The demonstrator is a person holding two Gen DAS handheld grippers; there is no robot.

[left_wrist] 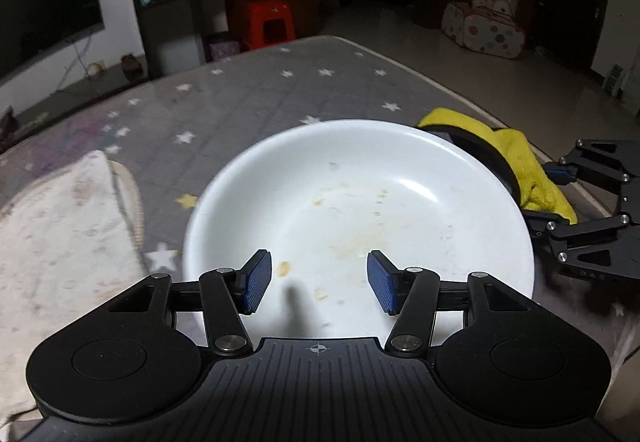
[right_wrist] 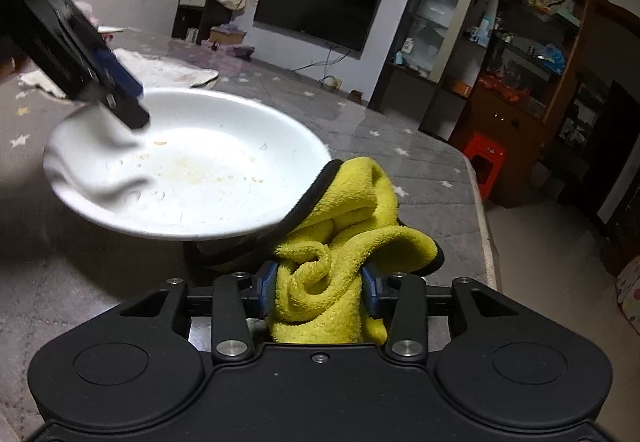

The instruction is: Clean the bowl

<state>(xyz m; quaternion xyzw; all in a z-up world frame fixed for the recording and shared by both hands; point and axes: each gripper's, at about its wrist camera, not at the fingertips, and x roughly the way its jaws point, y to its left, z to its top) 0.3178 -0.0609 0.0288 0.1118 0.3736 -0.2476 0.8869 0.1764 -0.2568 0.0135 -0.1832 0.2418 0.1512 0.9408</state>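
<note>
Bowl [left_wrist: 360,202] round, mouth up; left gripper [left_wrist: 319,281] released, right gripper [right_wrist: 319,296] grasping cloth [right_wrist: 344,234]

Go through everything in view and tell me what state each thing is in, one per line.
White bowl: dirty, yellowish food smears inside, not yet wiped.
Yellow cloth: bunched, clamped in the right gripper, beside the bowl's rim.
Left gripper: open over the bowl's near rim, holding nothing.
White towel: lying flat on the table, stained.

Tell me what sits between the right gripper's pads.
The bunched yellow cloth fills the gap of the right gripper, pads against its sides, beside the white bowl; the right wrist view shows it.
</note>
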